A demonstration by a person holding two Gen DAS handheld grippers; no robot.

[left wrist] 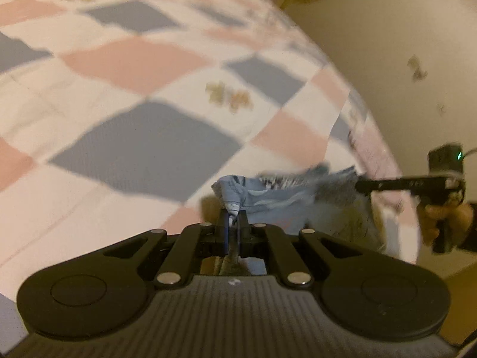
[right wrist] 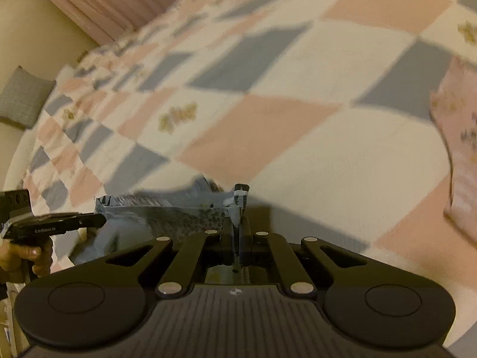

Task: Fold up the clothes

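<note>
Bed with checkered quilt [left wrist: 125,68] filled both views: pink, grey-blue and white squares, a few yellowish prints. It sat below the garment as the likely laying surface, which would explain why the work was held over it rather than over the floor at the edge.

Pink patterned cloth [right wrist: 460,137] lay at the right edge of the right wrist view (another garment or a pillow, too blurred to tell). Grey cushion [right wrist: 21,98] sat off the bed's far side.

Task item: light blue patterned garment [left wrist: 286,197], off the quilt and strung between the two tools, near the bed's edge. Top hem ran roughly taut from one tool to the other; the rest hung below. My read: two-corner hold to let the fabric drop flat so it can be laid or folded square. Whether this was spreading out before a fold or carrying one edge over mid-fold, the views didn't settle (motion blur throughout).

Left gripper [left wrist: 233,219]: jaws together, pinching a bunched corner of the garment, fabric visible between the pads.

Right gripper [right wrist: 238,226]: same, clamped on the opposite corner, a tuft sticking up past the tips.

Hand [left wrist: 444,220] gripped the right tool's handle.
</note>
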